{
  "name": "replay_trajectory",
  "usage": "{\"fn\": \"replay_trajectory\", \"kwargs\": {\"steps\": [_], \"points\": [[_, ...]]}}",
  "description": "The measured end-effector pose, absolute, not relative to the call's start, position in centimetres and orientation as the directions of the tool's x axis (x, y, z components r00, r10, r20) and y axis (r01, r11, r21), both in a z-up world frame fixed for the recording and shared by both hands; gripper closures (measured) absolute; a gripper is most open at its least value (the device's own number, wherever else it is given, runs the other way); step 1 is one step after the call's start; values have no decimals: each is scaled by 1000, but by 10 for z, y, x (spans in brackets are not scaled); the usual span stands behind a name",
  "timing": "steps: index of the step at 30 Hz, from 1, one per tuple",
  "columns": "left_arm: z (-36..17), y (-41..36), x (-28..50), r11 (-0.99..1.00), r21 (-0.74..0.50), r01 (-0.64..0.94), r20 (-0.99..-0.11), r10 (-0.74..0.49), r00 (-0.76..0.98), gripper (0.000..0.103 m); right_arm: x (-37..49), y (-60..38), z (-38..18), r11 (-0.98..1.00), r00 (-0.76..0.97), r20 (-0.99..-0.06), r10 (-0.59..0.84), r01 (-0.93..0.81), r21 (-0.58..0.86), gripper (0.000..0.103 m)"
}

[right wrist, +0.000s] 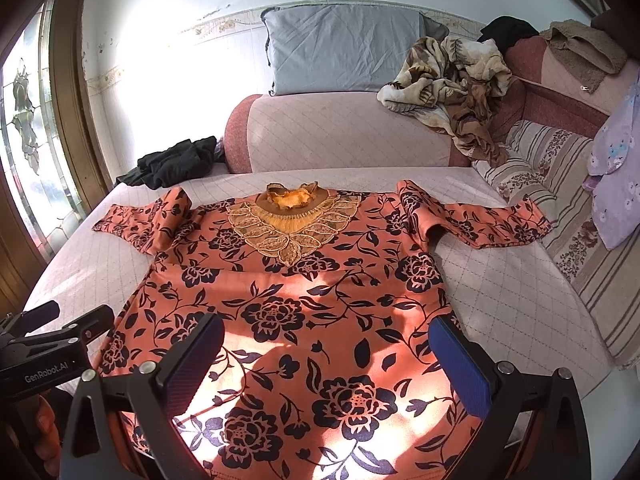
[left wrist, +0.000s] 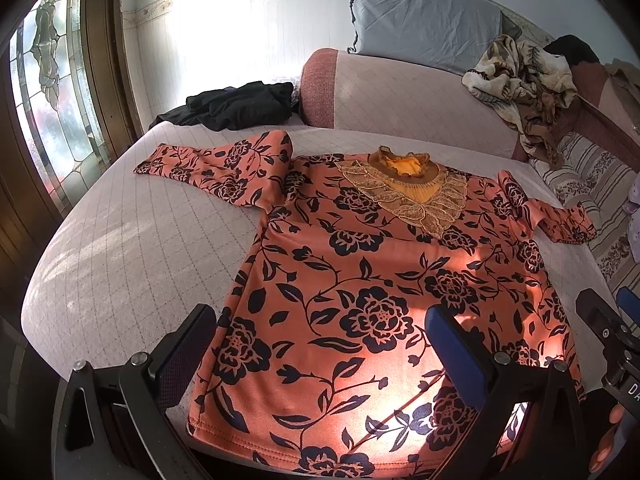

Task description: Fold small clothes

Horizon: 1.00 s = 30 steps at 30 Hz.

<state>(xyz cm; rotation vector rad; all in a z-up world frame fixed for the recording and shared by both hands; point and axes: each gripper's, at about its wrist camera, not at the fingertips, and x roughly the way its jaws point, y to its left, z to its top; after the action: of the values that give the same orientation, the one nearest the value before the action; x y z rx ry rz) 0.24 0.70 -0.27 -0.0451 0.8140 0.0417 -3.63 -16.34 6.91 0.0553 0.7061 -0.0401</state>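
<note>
While soft and limp on the bed (left wrist: 120, 240), floral top (left wrist: 360, 280): pinch near hem; left gripper (left wrist: 320, 344), right gripper (right wrist: 326, 356) wide apart, empty.

Orange top (right wrist: 296, 320) with black flowers lies on a pale pink quilted cover (right wrist: 500, 292).

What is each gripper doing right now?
Left gripper: open, holding nothing, above the floral top.
Right gripper: open, holding nothing.
</note>
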Motion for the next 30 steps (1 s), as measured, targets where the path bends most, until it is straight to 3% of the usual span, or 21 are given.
{"fn": "replay_trajectory", "kwargs": {"steps": [30], "points": [[-5, 7, 2, 999, -18, -47, -732, 19, 681, 0, -33, -159, 63, 998, 748, -663, -22, 53, 26, 0]]}}
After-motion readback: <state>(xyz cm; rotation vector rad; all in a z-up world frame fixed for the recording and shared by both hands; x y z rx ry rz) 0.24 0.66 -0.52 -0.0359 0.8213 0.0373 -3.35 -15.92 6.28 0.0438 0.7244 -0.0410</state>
